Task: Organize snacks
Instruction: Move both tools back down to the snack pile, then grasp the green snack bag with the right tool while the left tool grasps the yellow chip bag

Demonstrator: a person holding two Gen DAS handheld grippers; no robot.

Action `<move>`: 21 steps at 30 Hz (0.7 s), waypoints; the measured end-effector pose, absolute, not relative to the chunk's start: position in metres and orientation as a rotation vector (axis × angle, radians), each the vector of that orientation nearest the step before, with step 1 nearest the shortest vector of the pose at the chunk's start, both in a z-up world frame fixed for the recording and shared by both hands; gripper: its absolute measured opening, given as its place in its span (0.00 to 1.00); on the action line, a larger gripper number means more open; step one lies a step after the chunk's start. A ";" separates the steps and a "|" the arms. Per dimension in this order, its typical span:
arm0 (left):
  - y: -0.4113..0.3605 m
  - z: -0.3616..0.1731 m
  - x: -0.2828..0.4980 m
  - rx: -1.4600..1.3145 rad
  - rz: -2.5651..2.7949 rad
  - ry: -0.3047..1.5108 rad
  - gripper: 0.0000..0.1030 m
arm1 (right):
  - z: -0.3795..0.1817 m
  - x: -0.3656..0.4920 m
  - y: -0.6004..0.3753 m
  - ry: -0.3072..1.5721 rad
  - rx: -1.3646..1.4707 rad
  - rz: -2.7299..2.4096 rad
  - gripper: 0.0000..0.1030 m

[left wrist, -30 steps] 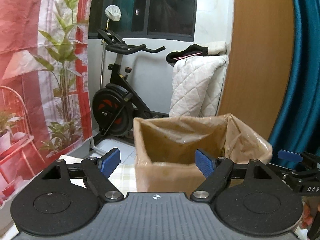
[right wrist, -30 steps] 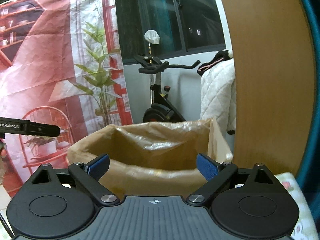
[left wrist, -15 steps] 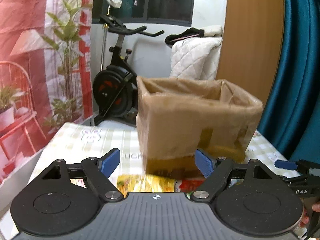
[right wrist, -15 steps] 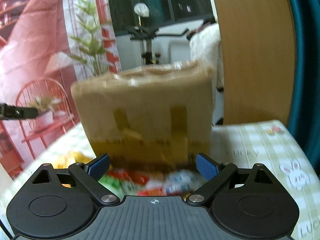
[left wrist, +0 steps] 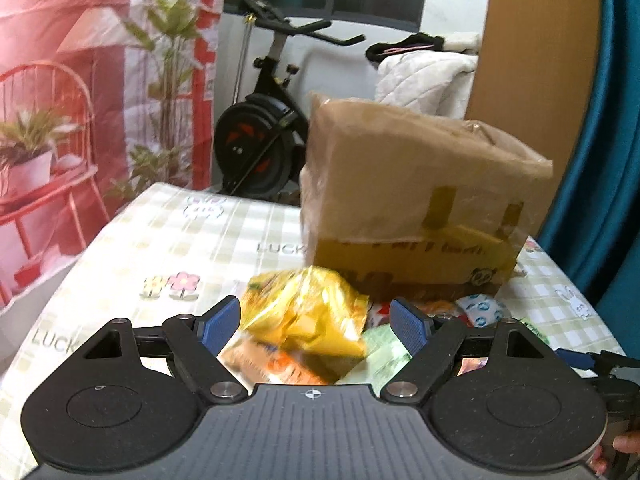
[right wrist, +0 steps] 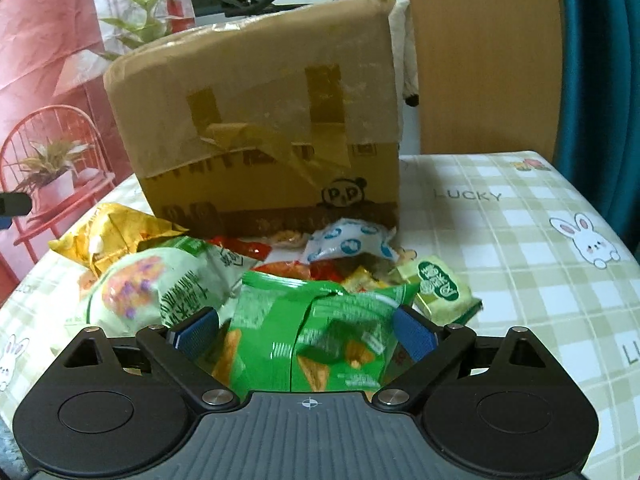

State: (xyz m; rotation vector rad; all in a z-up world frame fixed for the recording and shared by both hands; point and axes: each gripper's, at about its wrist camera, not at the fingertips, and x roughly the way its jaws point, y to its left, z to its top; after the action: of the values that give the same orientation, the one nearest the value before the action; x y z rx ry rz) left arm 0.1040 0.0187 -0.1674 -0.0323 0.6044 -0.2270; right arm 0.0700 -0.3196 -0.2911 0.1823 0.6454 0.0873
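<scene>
A brown cardboard box (left wrist: 420, 208) lined with clear plastic stands on the checked tablecloth; it also shows in the right wrist view (right wrist: 260, 120). A pile of snack packets lies in front of it. My left gripper (left wrist: 316, 324) is open above a yellow packet (left wrist: 308, 312). My right gripper (right wrist: 306, 334) is open, with a green chip bag (right wrist: 316, 332) between its jaws, untouched as far as I can tell. Beside it lie a pale green bag (right wrist: 160, 288), a yellow packet (right wrist: 108, 240), a white-and-blue packet (right wrist: 348, 242) and a small green packet (right wrist: 440, 288).
The table (right wrist: 520, 248) has a checked cloth with rabbits and "LUCKY" print. Behind it are an exercise bike (left wrist: 260, 128), a red printed backdrop (left wrist: 80, 80), a wooden panel (left wrist: 532, 40) and a teal curtain (left wrist: 608, 120). The right gripper's tip (left wrist: 580, 360) shows at the left view's edge.
Both grippers have tilted down and dropped from looking into the box's open top to hovering over the snack pile in front of the box. Both stayed open.
</scene>
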 end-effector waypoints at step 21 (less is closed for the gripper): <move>0.036 -0.204 0.095 -0.075 -0.158 0.725 0.80 | -0.302 0.059 -0.317 0.574 0.156 0.106 0.77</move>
State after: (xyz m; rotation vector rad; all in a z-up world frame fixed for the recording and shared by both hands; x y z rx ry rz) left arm 0.0951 0.0356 -0.2035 -0.0752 0.7253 -0.1582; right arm 0.0589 -0.3173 -0.3015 0.1562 0.5742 0.1062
